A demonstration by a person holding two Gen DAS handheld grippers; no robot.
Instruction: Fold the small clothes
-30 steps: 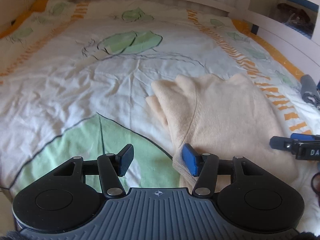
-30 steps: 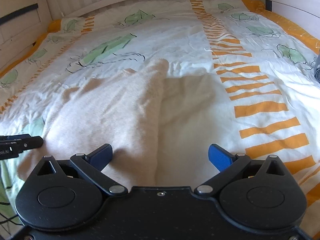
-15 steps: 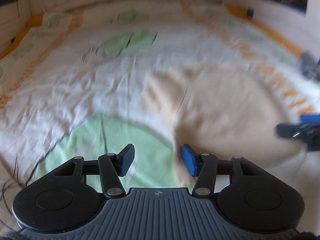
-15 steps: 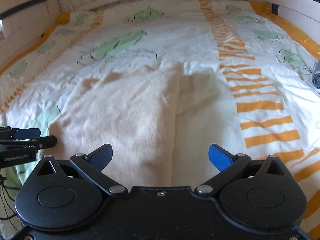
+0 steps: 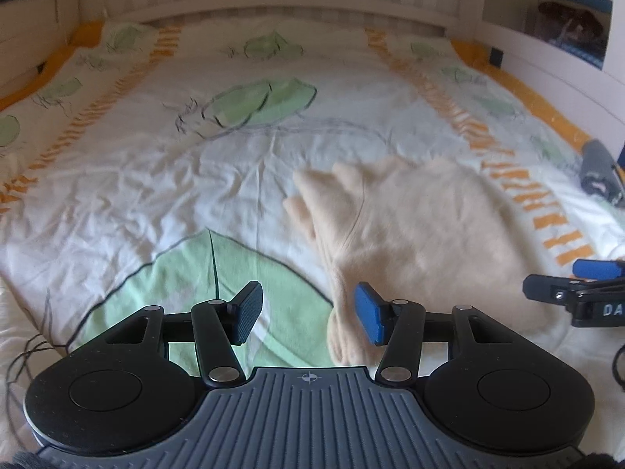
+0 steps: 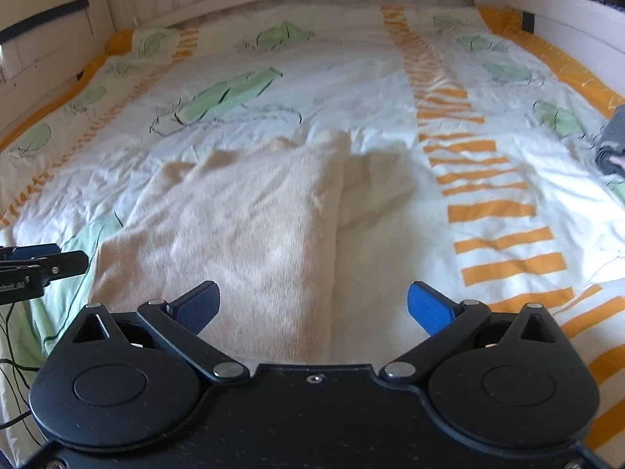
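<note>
- Cream garment [image 5: 422, 230] of soft, fuzzy knit, folded to a rough rectangle with rounded, layered edges; lying flat on the bedspread [image 5: 164, 179], right of centre in the left wrist view.
- Bedspread of thin, creased white cotton, printed with green leaves and orange striped bands.
- Grey rolled cloth [image 5: 597, 168] near the right edge of the bed, well apart from the garment.
- Left gripper [image 5: 308, 314] low above the bedding at the garment's near left corner, jaws parted, nothing between them; blue pad [image 5: 369, 312] over the folded edge.
- Right gripper [image 6: 312, 306] level over the garment's near right edge, jaws spread wide, empty.
- Compared with half a second ago: both grippers parted as before, garment in the same folded shape and spot, left view sharper, right view drawn slightly back.
</note>
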